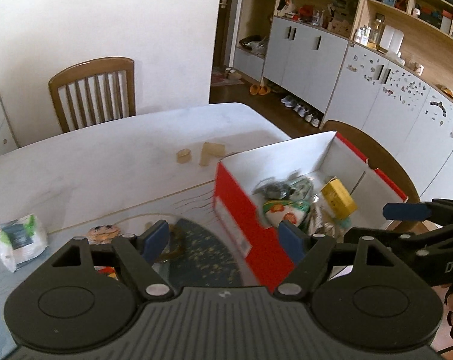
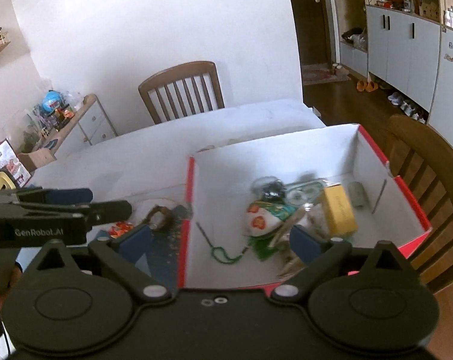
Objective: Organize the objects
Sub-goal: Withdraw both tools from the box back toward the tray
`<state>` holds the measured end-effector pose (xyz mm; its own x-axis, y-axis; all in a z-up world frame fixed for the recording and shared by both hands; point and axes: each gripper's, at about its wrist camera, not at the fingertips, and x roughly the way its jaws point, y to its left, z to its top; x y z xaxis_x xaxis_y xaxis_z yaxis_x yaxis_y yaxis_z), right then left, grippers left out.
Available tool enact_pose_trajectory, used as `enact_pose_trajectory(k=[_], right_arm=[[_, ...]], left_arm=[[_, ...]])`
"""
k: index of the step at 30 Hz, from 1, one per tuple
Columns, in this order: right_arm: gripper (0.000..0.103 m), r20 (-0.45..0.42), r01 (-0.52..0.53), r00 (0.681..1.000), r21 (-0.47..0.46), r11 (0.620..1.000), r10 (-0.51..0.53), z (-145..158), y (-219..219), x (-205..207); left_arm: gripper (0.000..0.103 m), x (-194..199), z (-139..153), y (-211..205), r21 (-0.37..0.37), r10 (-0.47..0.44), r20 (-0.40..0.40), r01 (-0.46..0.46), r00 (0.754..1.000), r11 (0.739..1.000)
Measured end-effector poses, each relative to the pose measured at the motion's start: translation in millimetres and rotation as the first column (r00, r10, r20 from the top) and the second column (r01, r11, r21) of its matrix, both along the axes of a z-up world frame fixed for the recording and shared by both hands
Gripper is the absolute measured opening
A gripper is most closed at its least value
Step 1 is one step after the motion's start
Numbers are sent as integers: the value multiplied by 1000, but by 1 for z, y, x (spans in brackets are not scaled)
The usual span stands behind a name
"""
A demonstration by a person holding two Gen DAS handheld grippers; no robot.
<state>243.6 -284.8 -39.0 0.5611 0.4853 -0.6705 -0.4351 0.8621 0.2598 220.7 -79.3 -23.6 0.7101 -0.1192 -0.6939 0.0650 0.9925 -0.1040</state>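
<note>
Jaws of both the left gripper (image 1: 224, 240) and right gripper (image 2: 221, 241) stand spread, holding nothing. One red box (image 2: 412, 201), centre right, holds one yellow carton (image 2: 339, 210); two wooden blocks (image 1: 203, 153) lie beyond on the tabletop (image 1: 106, 156).

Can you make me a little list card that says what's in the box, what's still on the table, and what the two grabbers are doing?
Box: red cardboard box with white inside
In box: yellow rectangular carton, green string loop, white floral packet
On table: white plastic bag, two tan wooden blocks
Left gripper: open, empty
Right gripper: open, empty, above box
</note>
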Motion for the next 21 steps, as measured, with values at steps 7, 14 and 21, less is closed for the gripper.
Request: enact_pose_trajectory(k=[7, 14, 21], right_arm=[[101, 10, -31, 999, -20, 999, 31, -2, 43, -16], [101, 12, -58, 998, -48, 997, 59, -4, 77, -26], [101, 2, -87, 996, -85, 993, 87, -10, 110, -24]], left_arm=[[87, -18, -4, 42, -7, 31, 9, -30, 999, 1000], [89, -35, -10, 87, -46, 44, 33, -42, 998, 998], [90, -44, -18, 134, -68, 102, 55, -98, 993, 993]])
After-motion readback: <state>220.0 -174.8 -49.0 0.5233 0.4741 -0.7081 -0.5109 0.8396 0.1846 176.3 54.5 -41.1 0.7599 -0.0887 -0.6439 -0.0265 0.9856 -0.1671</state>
